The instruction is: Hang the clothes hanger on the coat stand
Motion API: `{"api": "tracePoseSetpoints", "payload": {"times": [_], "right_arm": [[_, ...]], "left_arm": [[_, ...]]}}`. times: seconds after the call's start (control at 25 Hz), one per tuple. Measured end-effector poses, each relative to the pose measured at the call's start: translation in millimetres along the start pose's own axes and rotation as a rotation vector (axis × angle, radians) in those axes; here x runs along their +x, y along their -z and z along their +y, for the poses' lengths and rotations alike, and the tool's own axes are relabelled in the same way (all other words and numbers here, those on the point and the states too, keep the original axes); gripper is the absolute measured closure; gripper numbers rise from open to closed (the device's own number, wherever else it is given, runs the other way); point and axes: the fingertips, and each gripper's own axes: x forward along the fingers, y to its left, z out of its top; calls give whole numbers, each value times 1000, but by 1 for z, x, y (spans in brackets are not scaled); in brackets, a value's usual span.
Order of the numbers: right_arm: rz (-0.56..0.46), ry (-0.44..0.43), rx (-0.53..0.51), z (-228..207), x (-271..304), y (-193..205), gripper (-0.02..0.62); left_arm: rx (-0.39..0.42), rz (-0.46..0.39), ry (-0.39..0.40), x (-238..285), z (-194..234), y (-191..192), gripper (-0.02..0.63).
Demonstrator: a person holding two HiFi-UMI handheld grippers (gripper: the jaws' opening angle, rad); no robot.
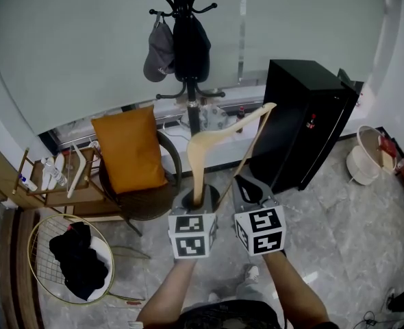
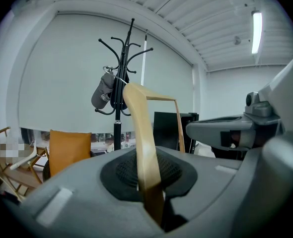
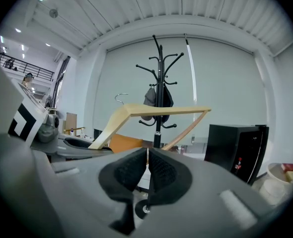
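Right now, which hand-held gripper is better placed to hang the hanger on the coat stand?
Left: the left hand-held gripper grips the wooden hanger, coat stand ahead; the right hand-held gripper is shut, empty.

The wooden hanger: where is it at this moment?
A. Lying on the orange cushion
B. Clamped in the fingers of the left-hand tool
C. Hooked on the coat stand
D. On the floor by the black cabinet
B: the left gripper has its fingers shut on one arm of the wooden hanger, held up in front of the coat stand, which carries a grey cap but no hanger.
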Motion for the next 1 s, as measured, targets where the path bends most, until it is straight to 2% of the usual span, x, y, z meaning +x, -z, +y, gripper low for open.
{"api": "tracePoseSetpoints", "payload": {"times": [0.24, 0.6, 1.0], "right_arm": [[-8, -31, 2, -21, 21, 3, 592], [-30, -81, 1, -78, 58, -4, 592], [-25, -125, 31, -125, 88, 3, 592]], "left_arm": [[14, 10, -27, 29, -3, -1, 565], [17, 13, -71, 90, -22, -16, 565], [30, 55, -109, 139, -37, -16, 565]]}}
